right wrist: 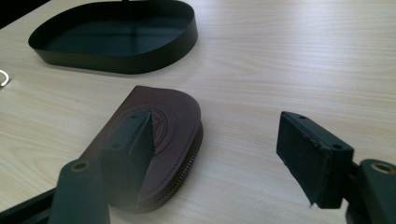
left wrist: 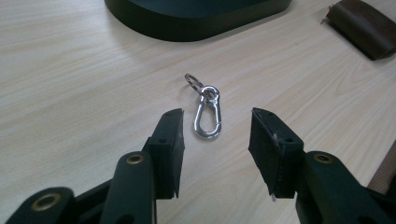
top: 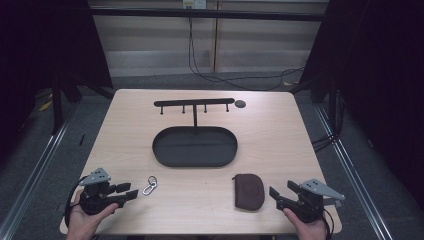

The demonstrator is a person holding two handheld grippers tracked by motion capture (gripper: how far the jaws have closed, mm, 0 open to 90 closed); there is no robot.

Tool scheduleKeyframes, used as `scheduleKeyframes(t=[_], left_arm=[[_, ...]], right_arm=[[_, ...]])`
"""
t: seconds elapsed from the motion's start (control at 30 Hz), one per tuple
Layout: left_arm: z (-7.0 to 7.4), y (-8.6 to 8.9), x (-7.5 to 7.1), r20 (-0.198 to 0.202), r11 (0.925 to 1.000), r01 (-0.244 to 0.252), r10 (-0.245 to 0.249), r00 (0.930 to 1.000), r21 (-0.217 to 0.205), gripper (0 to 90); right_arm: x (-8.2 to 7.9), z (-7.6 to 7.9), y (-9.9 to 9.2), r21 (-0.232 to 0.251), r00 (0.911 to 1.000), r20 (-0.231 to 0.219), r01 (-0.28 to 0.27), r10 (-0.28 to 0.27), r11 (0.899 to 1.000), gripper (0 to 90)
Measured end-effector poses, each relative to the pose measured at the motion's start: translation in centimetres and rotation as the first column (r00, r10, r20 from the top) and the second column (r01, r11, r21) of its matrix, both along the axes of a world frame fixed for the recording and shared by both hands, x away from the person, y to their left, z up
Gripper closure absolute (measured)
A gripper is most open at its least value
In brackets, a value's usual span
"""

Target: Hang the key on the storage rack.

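A silver carabiner with a key ring [top: 150, 185] [left wrist: 206, 112] lies flat on the wooden table near the front left. My left gripper [top: 127, 191] [left wrist: 215, 140] rests just left of it, open, jaws pointing at the clip with nothing between them. A brown leather pouch [top: 249, 191] [right wrist: 159, 135] lies at the front right. My right gripper [top: 281, 192] [right wrist: 219, 154] sits to the pouch's right, open; its left jaw hangs over the pouch without gripping it.
A black oval tray [top: 165, 159] [right wrist: 140, 58] sits mid-table, with a black hook rack [top: 194, 103] standing behind it and a small dark disc [top: 240, 104] beside the rack. Cables trail on the floor beyond the table.
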State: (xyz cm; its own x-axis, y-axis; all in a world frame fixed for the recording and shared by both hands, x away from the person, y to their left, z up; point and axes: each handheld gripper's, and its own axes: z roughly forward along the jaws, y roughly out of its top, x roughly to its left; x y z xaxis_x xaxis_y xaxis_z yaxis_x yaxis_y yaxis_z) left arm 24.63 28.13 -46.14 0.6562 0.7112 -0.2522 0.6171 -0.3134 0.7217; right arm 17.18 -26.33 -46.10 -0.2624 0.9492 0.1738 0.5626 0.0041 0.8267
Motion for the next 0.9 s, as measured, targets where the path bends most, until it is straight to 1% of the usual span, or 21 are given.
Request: scheduleKeyframes(t=[0.1, 0.13, 0.17, 0.2, 0.3, 0.33, 0.37, 0.4, 0.47, 0.5, 0.53, 0.57, 0.6, 0.63, 0.7, 0.77, 0.83, 0.87, 0.9], left_arm=[[0.0, 0.0, 0.1, -0.014, 1.0000, -0.004, 0.004, 0.9999, 0.001, 51.6], [0.0, -0.1, 0.1, -0.014, 0.9999, -0.009, 0.009, 0.9999, 0.011, 48.5], [0.0, -0.1, 0.1, -0.018, 0.9999, -0.007, 0.007, 0.9998, 0.009, 48.5], [-0.1, -0.2, 0.1, -0.026, 0.9999, -0.001, 0.001, 0.9997, 0.014, 46.2], [0.0, -0.3, 0.0, -0.025, 0.9999, -0.001, 0.001, 0.9997, 0.016, 44.9], [0.1, -0.3, 0.0, -0.025, 0.9999, 0.001, -0.001, 0.9997, 0.015, 46.4], [0.3, -0.3, -0.2, -0.012, 1.0000, 0.006, -0.006, 0.9999, -0.001, 49.4], [0.4, -0.5, -0.2, -0.015, 0.9999, 0.011, -0.012, 0.9998, -0.012, 49.9], [0.6, -0.7, -0.2, -0.019, 0.9998, 0.018, -0.018, 0.9997, -0.005, 51.1], [0.6, -0.8, -0.2, -0.016, 0.9997, 0.020, -0.020, 0.9997, -0.012, 51.1], [0.7, -0.9, -0.1, -0.022, 0.9998, 0.020, -0.020, 0.9996, -0.010, 51.1], [0.8, -1.0, -0.1, -0.038, 0.9999, 0.009, -0.009, 0.9992, 0.008, 51.4], [0.9, -1.1, -0.1, -0.042, 0.9999, -0.005, 0.006, 0.9991, 0.014, 51.9], [0.9, -1.1, -0.1, -0.042, 0.9999, -0.005, 0.006, 0.9991, 0.014, 53.1], [1.1, -1.1, 0.0, -0.048, 0.9999, 0.007, -0.007, 0.9988, 0.012, 53.8], [1.2, -1.4, 0.1, -0.049, 0.9998, 0.002, -0.001, 0.9988, 0.019, 54.0], [1.5, -1.6, 0.4, -0.043, 0.9993, 0.019, -0.017, 0.9989, 0.032, 53.8], [1.6, -1.8, 0.5, -0.042, 0.9991, 0.019, -0.018, 0.9990, 0.038, 53.3], [1.9, -2.0, 0.8, -0.041, 0.9983, 0.032, -0.030, 0.9987, 0.049, 52.9]], right_arm=[[0.2, -0.1, 0.0, -0.003, 0.9998, -0.011, -0.014, 0.014, 1.000, 26.9], [0.2, -0.1, 0.0, -0.001, 0.9997, -0.018, -0.018, 0.018, 1.000, 26.9], [0.2, -0.2, 0.0, 0.001, 0.9995, -0.023, -0.022, 0.022, 1.000, 26.9], [0.3, -0.2, 0.1, 0.001, 0.9993, -0.025, -0.026, 0.026, 1.000, 27.0], [0.4, -0.2, 0.1, 0.000, 0.9988, -0.035, -0.035, 0.035, 0.999, 27.0], [0.4, -0.3, 0.1, -0.001, 0.9985, -0.040, -0.037, 0.037, 0.999, 27.0], [0.4, -0.3, 0.1, -0.002, 0.9986, -0.040, -0.034, 0.034, 0.999, 27.0], [0.4, -0.3, 0.1, 0.001, 0.9986, -0.042, -0.034, 0.034, 0.999, 27.0], [0.4, -0.3, 0.1, 0.007, 0.9986, -0.040, -0.036, 0.036, 0.999, 26.9], [0.4, -0.3, 0.0, 0.007, 0.9986, -0.039, -0.036, 0.036, 0.999, 26.9], [0.4, -0.3, 0.0, 0.007, 0.9986, -0.039, -0.034, 0.034, 0.999, 26.5], [0.4, -0.3, 0.1, 0.008, 0.9987, -0.039, -0.034, 0.034, 0.999, 26.0], [0.3, -0.2, 0.1, 0.005, 0.9985, -0.039, -0.038, 0.038, 0.999, 25.8], [0.3, -0.2, 0.1, 0.005, 0.9985, -0.039, -0.038, 0.038, 0.999, 25.8], [0.2, -0.2, 0.2, 0.000, 0.9984, -0.041, -0.038, 0.038, 0.999, 24.9], [0.2, -0.2, 0.3, 0.009, 0.9985, -0.040, -0.038, 0.038, 0.999, 24.7], [0.2, -0.2, 0.3, 0.010, 0.9984, -0.041, -0.038, 0.039, 0.999, 24.6], [0.3, -0.3, 0.2, 0.011, 0.9982, -0.044, -0.041, 0.041, 0.999, 24.5], [0.3, -0.3, 0.3, 0.014, 0.9981, -0.046, -0.042, 0.042, 0.999, 24.3]])
